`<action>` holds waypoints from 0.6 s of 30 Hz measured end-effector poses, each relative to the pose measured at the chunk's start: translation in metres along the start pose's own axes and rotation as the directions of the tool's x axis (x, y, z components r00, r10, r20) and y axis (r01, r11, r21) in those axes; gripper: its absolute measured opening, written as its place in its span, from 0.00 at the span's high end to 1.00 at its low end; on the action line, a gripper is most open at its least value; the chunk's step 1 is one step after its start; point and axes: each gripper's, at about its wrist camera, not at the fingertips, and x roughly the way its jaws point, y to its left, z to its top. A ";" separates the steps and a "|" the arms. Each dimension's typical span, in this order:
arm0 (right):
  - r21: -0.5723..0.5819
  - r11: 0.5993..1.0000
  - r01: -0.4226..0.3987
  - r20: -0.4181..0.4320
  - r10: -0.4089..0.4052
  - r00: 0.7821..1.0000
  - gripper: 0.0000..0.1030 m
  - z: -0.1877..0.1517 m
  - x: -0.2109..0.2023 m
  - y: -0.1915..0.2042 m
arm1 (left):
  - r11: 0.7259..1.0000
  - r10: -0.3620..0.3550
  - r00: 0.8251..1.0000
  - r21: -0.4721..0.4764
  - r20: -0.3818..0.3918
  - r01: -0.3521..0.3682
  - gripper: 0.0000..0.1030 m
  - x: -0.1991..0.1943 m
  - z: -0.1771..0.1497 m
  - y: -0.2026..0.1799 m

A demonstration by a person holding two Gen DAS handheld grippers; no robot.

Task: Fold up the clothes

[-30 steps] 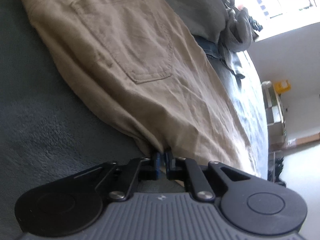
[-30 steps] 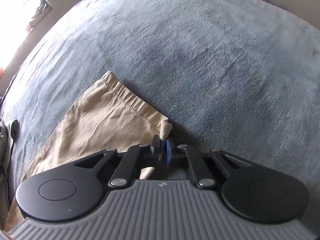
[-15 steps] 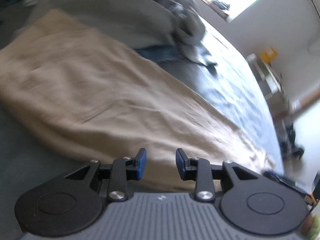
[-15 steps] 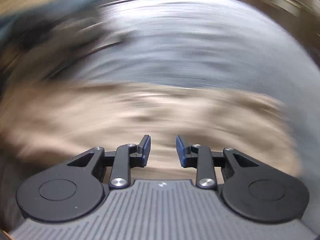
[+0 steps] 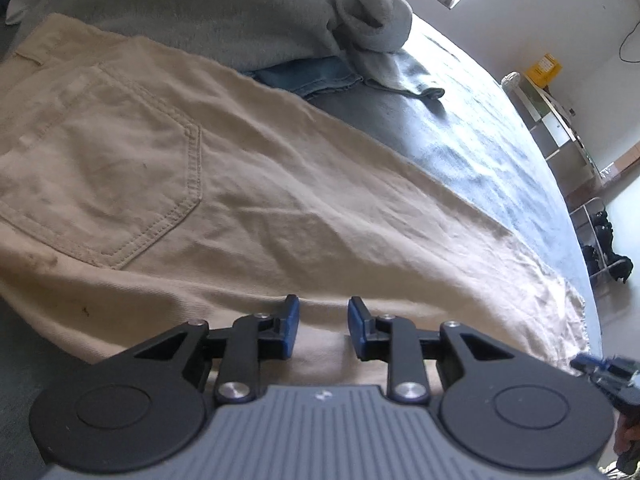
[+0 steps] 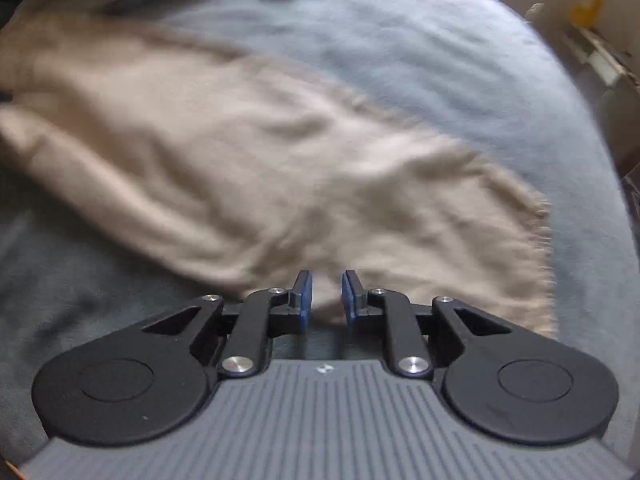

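- Beige trousers [image 5: 248, 184]: spread flat on the grey-blue bed [image 5: 472, 128], back pocket up.
- Left gripper [image 5: 319, 320]: over the trousers' near edge; fingers [image 5: 289, 322] apart, closing, clasping nothing.
- Right gripper [image 6: 326, 300]: over the trousers' frayed hem end; fingers [image 6: 304, 298] narrowly apart, closing, empty.
- Grey garment [image 5: 372, 12] and jeans [image 5: 312, 78]: beyond the trousers.

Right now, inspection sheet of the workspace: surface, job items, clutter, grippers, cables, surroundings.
Surface: grey-blue blanket, soft, covers the whole top.
Job's things: beige trousers spread flat, back pocket up, frayed hem toward the shelf side.
Clutter: grey garment heaped on blue jeans beyond the trousers.
Grippers: left gripper closing, nothing pinched; right gripper closing, pads clear of the trouser edge.
Cables: one dark wire on the wall.
Surroundings: white shelf unit, yellow box, bright window.
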 end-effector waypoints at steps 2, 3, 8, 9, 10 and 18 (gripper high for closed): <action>-0.030 0.996 -0.079 0.100 0.081 0.992 0.85 0.024 -0.015 0.019 | 1.000 0.005 1.000 -0.004 0.015 -0.005 0.72 -0.007 0.001 -0.004; -0.061 0.988 -0.140 0.151 0.147 0.978 0.85 0.038 -0.019 0.039 | 1.000 0.007 1.000 -0.007 0.022 -0.006 0.72 -0.010 0.001 -0.005; -0.260 0.862 -0.434 0.254 0.495 0.831 0.86 0.080 -0.006 0.152 | 1.000 -0.008 1.000 0.021 0.025 0.008 0.69 -0.020 0.001 -0.012; -0.289 0.836 -0.467 0.234 0.535 0.812 0.87 0.080 0.000 0.167 | 0.999 -0.009 1.000 0.031 0.019 0.009 0.69 -0.020 0.001 -0.011; -0.299 0.830 -0.471 0.192 0.535 0.823 0.87 0.075 0.010 0.177 | 0.999 -0.006 1.000 0.035 0.007 0.006 0.68 -0.018 0.000 -0.010; -0.087 0.839 -0.538 0.015 0.541 0.841 0.87 0.038 0.013 0.115 | 1.000 -0.015 1.000 -0.002 0.011 0.015 0.69 -0.012 -0.007 0.005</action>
